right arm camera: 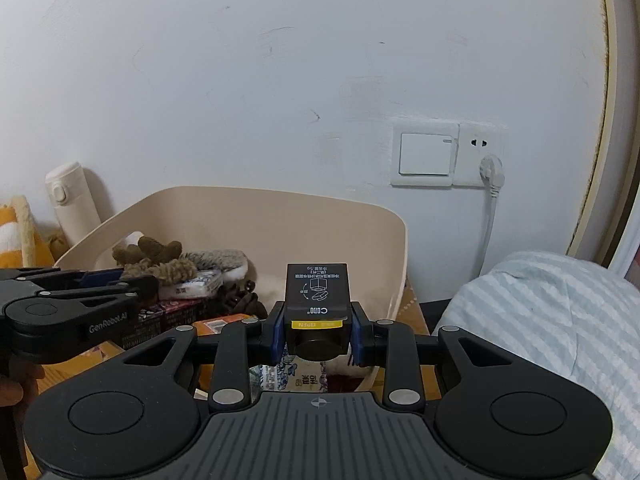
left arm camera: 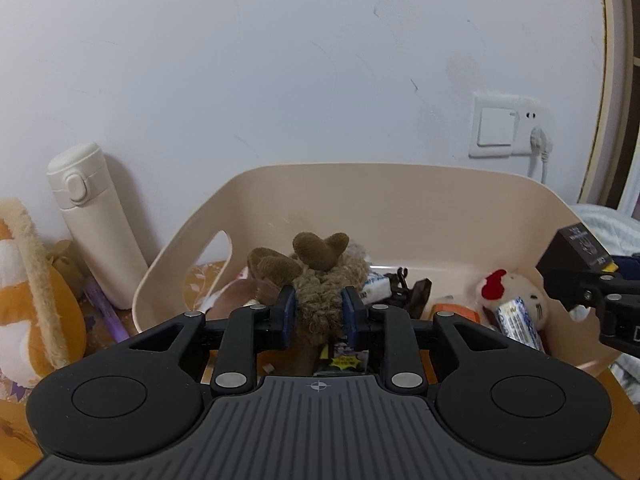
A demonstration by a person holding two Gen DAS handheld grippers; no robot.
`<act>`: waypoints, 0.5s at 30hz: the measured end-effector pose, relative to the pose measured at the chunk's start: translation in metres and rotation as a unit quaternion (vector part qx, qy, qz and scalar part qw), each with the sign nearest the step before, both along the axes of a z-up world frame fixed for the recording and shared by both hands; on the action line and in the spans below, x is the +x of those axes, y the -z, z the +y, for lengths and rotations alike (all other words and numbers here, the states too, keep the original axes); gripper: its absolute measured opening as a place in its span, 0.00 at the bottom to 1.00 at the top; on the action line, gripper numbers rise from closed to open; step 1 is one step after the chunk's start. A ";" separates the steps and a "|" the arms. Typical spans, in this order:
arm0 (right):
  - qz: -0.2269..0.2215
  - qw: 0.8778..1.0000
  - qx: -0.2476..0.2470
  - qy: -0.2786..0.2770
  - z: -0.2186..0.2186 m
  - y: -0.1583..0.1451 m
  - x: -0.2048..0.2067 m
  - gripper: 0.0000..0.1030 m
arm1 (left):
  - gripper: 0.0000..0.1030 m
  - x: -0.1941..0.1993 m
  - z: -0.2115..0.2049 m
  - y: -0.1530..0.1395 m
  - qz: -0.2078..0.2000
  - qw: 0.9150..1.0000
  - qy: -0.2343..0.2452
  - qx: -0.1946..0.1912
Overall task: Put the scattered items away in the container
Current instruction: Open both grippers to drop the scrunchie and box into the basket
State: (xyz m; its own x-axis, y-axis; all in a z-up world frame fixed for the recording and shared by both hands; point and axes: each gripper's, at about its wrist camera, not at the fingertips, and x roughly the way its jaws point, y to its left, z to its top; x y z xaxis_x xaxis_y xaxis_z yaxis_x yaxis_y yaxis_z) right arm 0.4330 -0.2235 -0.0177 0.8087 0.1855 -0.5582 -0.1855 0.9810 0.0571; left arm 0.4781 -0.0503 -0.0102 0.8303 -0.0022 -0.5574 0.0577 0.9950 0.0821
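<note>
A beige plastic bin [left arm camera: 400, 200] stands against the wall and holds several items. My left gripper [left arm camera: 319, 312] is shut on a brown plush reindeer [left arm camera: 320, 276] and holds it over the bin's near side. My right gripper [right arm camera: 318, 336] is shut on a black box [right arm camera: 318, 296] with a yellow label, held over the bin's [right arm camera: 280, 216] near right part. In the left wrist view the right gripper and black box [left arm camera: 576, 256] show at the right edge. A white plush with a red bow [left arm camera: 516, 292] and a tissue packet [left arm camera: 516, 322] lie in the bin.
A cream flask [left arm camera: 96, 220] stands left of the bin by the wall. An orange and white plush [left arm camera: 28, 292] and a purple pen [left arm camera: 104, 308] lie at far left. A wall switch and socket with a plugged cable [right arm camera: 448, 156] sit behind. Striped bedding [right arm camera: 540, 340] lies at right.
</note>
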 end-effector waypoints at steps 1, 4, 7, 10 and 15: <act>0.000 1.000 -0.004 -0.003 0.002 0.000 0.000 0.28 | 0.28 0.000 -0.001 0.001 0.000 1.000 0.001 0.003; 0.002 1.000 -0.014 -0.010 0.007 -0.001 0.000 0.28 | 0.40 -0.002 -0.003 0.001 0.001 1.000 0.004 0.007; 0.006 1.000 -0.023 -0.015 0.011 -0.001 0.002 0.28 | 0.54 -0.004 -0.005 0.000 0.004 1.000 0.008 0.007; 0.006 0.999 -0.030 -0.013 0.013 -0.001 0.003 0.39 | 0.63 -0.006 -0.008 0.000 0.006 1.000 0.017 0.011; -0.003 0.999 -0.037 -0.015 0.014 -0.004 -0.001 0.48 | 0.69 -0.008 -0.009 -0.001 0.006 1.000 0.018 0.007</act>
